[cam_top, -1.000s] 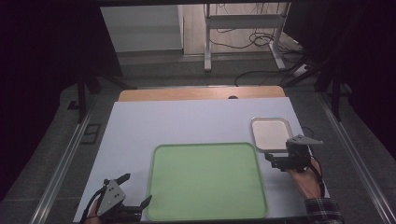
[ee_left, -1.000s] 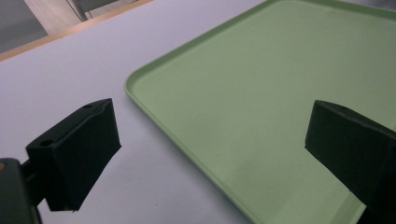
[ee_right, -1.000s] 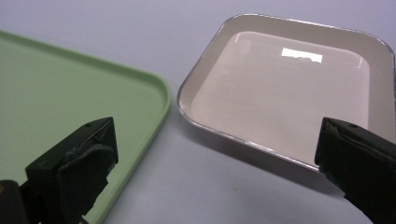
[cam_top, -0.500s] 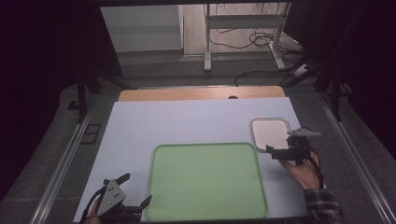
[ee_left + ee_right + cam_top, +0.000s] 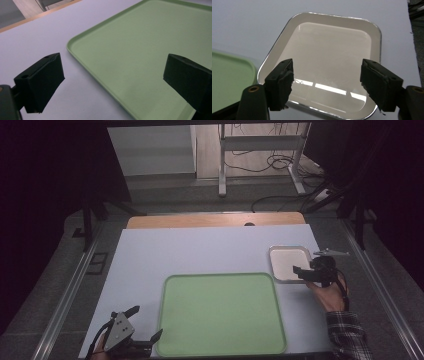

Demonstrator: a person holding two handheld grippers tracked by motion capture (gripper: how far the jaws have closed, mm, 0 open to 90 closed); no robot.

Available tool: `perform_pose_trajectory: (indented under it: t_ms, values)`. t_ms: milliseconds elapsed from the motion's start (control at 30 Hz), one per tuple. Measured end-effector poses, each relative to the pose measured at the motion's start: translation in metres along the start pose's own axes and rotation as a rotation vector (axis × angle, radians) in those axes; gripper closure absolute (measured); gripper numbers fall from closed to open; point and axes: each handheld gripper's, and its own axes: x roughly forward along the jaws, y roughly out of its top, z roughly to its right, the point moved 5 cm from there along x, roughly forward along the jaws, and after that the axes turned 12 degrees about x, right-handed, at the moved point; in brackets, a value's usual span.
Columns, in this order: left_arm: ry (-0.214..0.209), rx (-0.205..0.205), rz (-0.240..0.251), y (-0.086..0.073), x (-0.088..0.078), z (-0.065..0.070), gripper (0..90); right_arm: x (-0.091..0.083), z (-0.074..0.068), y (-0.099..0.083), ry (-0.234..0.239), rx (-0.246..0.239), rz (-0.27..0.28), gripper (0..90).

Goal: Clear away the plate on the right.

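**benchwatcher:** Looking at the small white tray (image 5: 332, 57) first: glossy, rounded-square, with a thin bright metal-looking rim and strip-light glare across its floor. It sits on the pale matte sheet (image 5: 200, 255) covering the bench, near the right edge, just beside the far right corner of the big green tray (image 5: 220, 312). Right hand-held gripper (image 5: 306, 272) hangs over the white tray's near rim with its jaws about halfway apart. They've just been closing, with nothing pinched between them; the rim lies below the pads (image 5: 283, 82) and I can't tell if they touch it.

**tray_nerd:** And the green one?

**benchwatcher:** Flat matte plastic, rounded corners, low raised lip (reads really clearly in the left gripper view (image 5: 140, 60)). Left hand-held gripper (image 5: 145, 330) is spread wide at its near left corner, one jaw over the sheet, the other over the tray, gripping nothing.

**tray_nerd:** Room to move?

**benchwatcher:** Plenty. The sheet is bare behind the green tray and to its left, back to a strip of bare wood (image 5: 215, 220) at the far edge. Tight spot is the narrow gap between the two trays.
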Motion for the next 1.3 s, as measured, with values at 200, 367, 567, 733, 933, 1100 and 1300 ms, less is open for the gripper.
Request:
perform_pose_trajectory:
  t_ms: [200,367,567,733,933,1100,1300]
  values:
    - [0.0,-0.001,0.0,0.0,0.0,0.0,2.8,0.006,0.009,0.008,-0.005,0.026,-0.017,33.0]
    - [-0.001,-0.001,0.001,0.0,0.0,0.0,2.8,0.01,0.018,0.013,-0.003,0.074,-0.025,38.0]
    - [0.0,-0.001,0.0,0.0,0.0,0.0,2.8,0.014,0.031,0.02,-0.034,0.083,-0.036,44.9]
    - [0.0,-0.001,0.0,0.0,0.0,0.0,2.8,0.018,0.041,0.024,-0.049,0.099,-0.05,54.3]
    - [0.0,0.0,0.0,0.0,0.0,0.0,2.8,0.026,0.056,0.023,-0.029,0.18,-0.096,64.5]
    - [0.0,0.0,0.0,0.0,0.0,0.0,2.8,0.031,0.065,0.021,0.017,0.244,-0.121,72.1]
    - [0.0,0.001,0.0,0.0,0.0,0.0,2.8,0.039,0.068,0.017,0.017,0.26,-0.164,83.8]
